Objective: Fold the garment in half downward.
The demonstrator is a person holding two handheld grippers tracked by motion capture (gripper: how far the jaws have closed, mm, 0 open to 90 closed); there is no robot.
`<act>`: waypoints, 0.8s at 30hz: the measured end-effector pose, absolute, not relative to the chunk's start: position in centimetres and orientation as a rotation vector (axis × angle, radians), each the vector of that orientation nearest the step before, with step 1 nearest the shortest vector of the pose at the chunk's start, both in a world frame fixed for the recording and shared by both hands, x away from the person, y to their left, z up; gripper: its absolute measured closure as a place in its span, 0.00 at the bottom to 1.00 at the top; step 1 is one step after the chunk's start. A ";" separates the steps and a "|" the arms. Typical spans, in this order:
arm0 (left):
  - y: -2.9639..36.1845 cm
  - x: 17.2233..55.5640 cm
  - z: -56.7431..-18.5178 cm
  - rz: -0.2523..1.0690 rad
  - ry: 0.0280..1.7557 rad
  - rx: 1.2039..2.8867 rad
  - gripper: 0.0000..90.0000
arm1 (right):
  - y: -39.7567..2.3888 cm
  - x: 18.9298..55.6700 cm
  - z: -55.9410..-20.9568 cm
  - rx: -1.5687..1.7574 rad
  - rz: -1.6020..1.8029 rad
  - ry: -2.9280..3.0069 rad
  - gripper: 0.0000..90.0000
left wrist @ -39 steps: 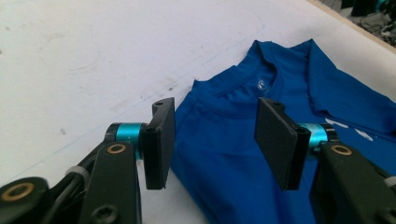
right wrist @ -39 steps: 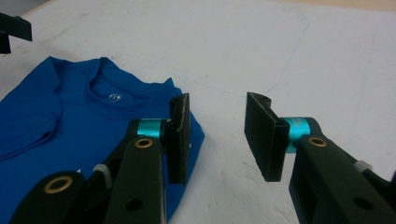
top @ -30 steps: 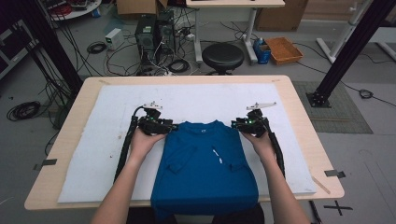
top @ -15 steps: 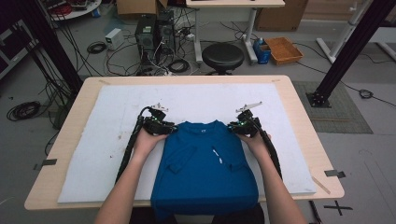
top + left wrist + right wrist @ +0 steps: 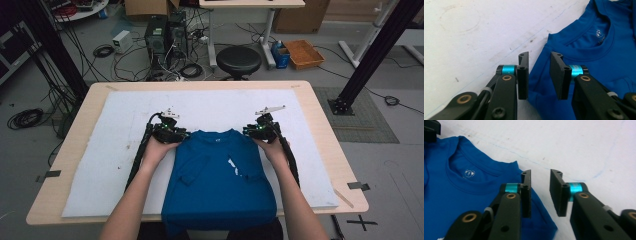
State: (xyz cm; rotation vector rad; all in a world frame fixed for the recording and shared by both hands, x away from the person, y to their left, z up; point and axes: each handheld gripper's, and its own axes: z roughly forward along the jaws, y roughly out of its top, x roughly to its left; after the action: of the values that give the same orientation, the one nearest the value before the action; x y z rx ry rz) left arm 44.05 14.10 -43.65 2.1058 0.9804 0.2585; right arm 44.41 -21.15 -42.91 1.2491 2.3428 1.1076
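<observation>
The light wooden surface [image 5: 320, 125] carries a white foam sheet [image 5: 125, 150]; a folded blue cotton T-shirt [image 5: 220, 185] lies on it.

High view overhead, facing forward-down, gripper views close, low over table — all share the blue shirt [image 5: 220, 175] collar.

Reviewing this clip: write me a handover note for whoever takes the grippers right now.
Left gripper: jaws apart, just been reopening, straddling the shoulder edge of the blue T-shirt; pads not pressing.
Right gripper: jaws apart, just been reopening, at the other shoulder corner; nothing pinched.
T-shirt: flat on the white mat, collar away from the person, sleeves folded in, hem hanging over the near table edge.
Done: sides folded in.
Left: probably grip both shoulders and fold lengthwise.
</observation>
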 end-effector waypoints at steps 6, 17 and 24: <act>13.0 44.1 -43.8 0.266 0.964 2.182 0.81 | -20.0 44.8 -44.2 1.242 1.034 2.420 0.82; 13.4 44.1 -43.6 0.311 0.924 2.139 0.98 | -21.0 45.0 -43.3 1.245 1.185 2.368 1.00; 14.0 45.2 -42.6 0.376 0.917 2.077 0.98 | -21.1 46.5 -42.4 1.274 1.254 2.315 1.00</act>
State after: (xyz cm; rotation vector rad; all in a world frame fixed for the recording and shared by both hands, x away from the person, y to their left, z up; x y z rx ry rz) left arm 45.25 14.05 -42.56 2.0766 0.9169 0.3756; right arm 46.48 -21.14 -42.38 1.2743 2.3151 1.2539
